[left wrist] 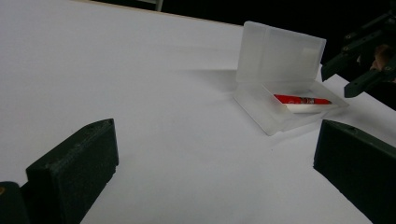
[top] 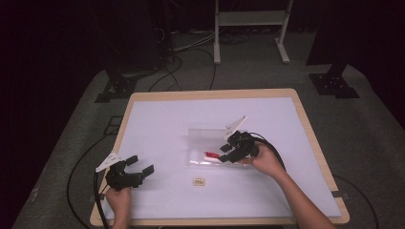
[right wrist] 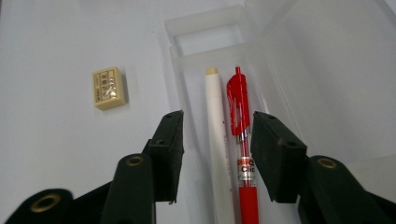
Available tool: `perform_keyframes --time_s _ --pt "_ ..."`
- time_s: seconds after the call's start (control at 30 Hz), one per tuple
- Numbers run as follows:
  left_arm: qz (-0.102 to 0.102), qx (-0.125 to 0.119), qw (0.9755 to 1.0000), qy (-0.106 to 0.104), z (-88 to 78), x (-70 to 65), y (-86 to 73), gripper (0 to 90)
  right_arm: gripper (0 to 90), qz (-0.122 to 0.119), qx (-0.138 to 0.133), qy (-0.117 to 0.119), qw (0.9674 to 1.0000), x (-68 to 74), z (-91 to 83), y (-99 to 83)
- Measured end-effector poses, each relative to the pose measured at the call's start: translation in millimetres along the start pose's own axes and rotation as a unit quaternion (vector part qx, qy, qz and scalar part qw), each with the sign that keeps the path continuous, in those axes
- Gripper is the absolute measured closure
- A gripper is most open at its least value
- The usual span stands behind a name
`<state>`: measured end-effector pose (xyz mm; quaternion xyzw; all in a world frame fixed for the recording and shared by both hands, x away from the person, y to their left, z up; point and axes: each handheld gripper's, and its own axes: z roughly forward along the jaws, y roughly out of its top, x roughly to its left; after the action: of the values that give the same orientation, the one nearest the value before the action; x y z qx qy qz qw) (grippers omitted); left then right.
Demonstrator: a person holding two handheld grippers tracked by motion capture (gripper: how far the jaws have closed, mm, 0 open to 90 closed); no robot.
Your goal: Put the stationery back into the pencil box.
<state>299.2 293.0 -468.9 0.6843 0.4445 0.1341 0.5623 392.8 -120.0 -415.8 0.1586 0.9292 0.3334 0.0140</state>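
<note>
A clear plastic pencil case (top: 200,161) lies open mid-table, its lid (left wrist: 280,56) standing upright. Inside lie a red click pen (right wrist: 239,107) and a white pen (right wrist: 215,112), side by side. My right gripper (right wrist: 217,140) hovers just over them, open; both pens run between its jaws, and the pads press on neither. In the high view the right gripper (top: 228,153) sits at the case's right end. My left gripper (top: 142,164) rests near the table's front left, open wide with nothing between its jaws, and points toward the case (left wrist: 266,112).
A small beige eraser (top: 198,181) lies on the white table (top: 157,119) just in front of the case. Cables trail from both grippers. Dark stands and a white frame stand on the floor beyond the far edge.
</note>
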Motion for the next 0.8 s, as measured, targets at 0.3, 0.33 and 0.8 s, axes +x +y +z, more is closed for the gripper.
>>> perform_keyframes --time_s 0.3,0.33,0.8 --pt "0.002 0.002 1.0000 0.001 0.3 -0.1 0.0 0.0 44.6 -0.017 -0.019 0.008 0.9996 17.3 -8.3 6.9" --pt "0.002 0.003 1.0000 0.001 0.5 -0.1 0.0 0.0 44.3 -0.018 -0.019 0.008 0.9996 19.4 -8.7 7.7" --pt "0.000 0.001 1.0000 0.000 0.7 -0.9 0.0 0.0 42.0 -0.037 -0.016 0.028 0.9988 40.8 -1.5 13.9"
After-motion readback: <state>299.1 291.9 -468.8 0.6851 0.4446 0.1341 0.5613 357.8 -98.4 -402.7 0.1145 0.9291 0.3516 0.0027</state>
